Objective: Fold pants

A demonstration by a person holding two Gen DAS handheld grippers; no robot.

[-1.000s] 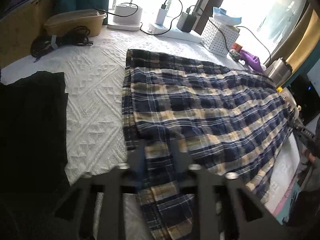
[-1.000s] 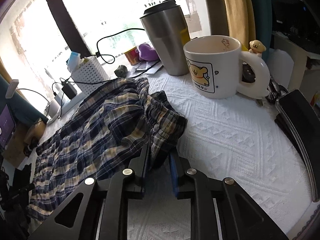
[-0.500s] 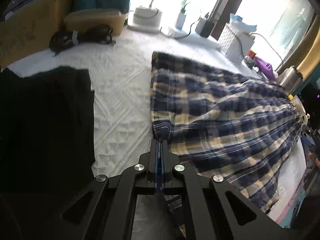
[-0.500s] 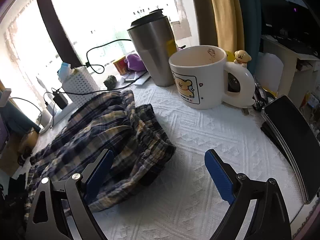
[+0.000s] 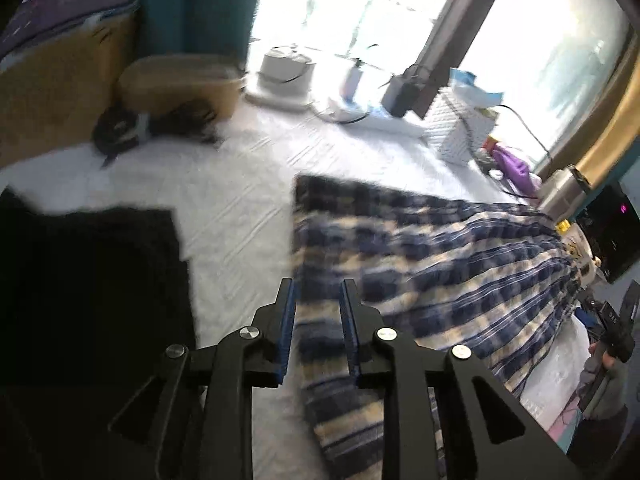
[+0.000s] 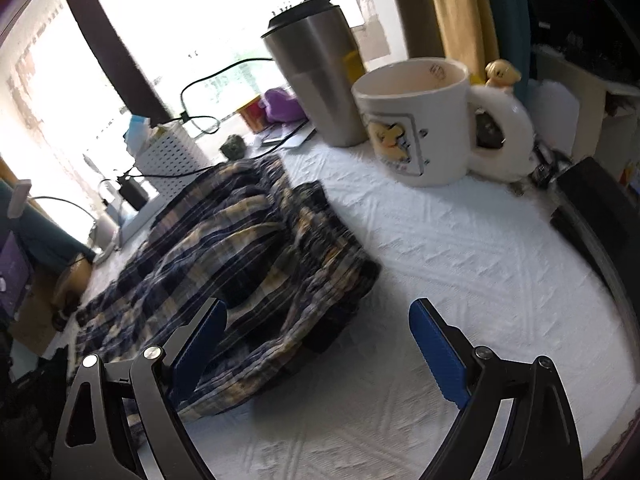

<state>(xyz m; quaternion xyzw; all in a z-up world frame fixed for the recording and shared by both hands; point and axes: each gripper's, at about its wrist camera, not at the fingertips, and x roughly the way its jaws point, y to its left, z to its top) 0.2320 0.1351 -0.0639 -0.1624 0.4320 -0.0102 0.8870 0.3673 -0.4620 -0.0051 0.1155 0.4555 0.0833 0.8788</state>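
Navy-and-cream plaid cotton pants lie flat on white quilted cover, at 12 o'clock | my left gripper opening, releasing hem | right gripper spread wide, empty, beside waistband

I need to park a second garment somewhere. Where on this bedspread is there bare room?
Free: the white strip between the black garment and the plaid pants, and the patch between the pants and the mug. Crowded: the window edge, with the white basket and chargers.
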